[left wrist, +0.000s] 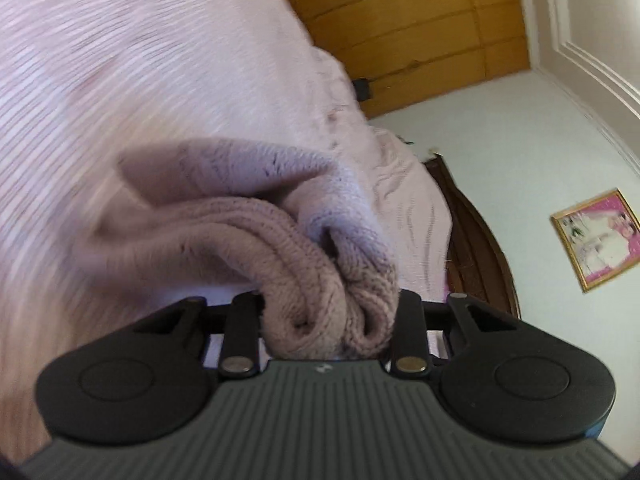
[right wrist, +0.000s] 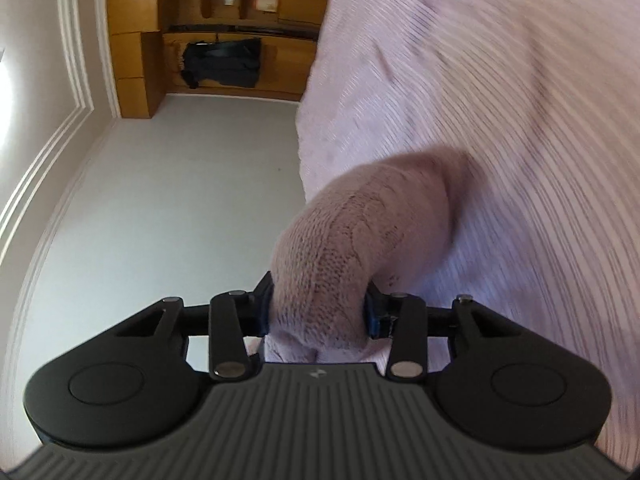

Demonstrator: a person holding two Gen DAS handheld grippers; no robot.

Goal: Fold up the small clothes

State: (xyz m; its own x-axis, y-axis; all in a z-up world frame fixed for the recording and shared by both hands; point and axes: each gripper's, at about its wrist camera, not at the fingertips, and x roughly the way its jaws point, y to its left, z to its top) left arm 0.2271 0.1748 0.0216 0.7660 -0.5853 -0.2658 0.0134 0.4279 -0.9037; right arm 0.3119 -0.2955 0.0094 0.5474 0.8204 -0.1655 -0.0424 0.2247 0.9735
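1. Left gripper [left wrist: 330,320] clamped on bunched folds of pink knit garment [left wrist: 280,232]; several thick layers squeezed between the jaws, ribbed edge curled right at the pinch.
2. Right gripper [right wrist: 318,316] clamped on another wad of the same pink knit garment [right wrist: 360,232]; blue finger pads [right wrist: 376,316] pressed into the knit on both sides.
3. Garment hung up off the grippers in both views, cable pattern visible on the bulge near the right pinch, lacy open stitch on the flap above the left pinch.
4. Behind the garment, pale pink striped bedspread [left wrist: 140,80] filled most of the left view and the right half of the right view [right wrist: 500,100]; heavily motion-blurred, contact between garment and bedspread could not be told.
5. Dark wooden headboard [left wrist: 476,240] seen just past the bedspread edge in the left view.
6. Gold-framed picture [left wrist: 596,240] on the pale wall [left wrist: 520,160], well apart from the gripper.
7. Wooden wardrobe [right wrist: 136,72] at far end of the room in the right view, dark clothing [right wrist: 224,64] in its open section; wood panels [left wrist: 400,20] also in the left view.
8. White moulded trim [right wrist: 72,60] ran along the left edge of the right view.
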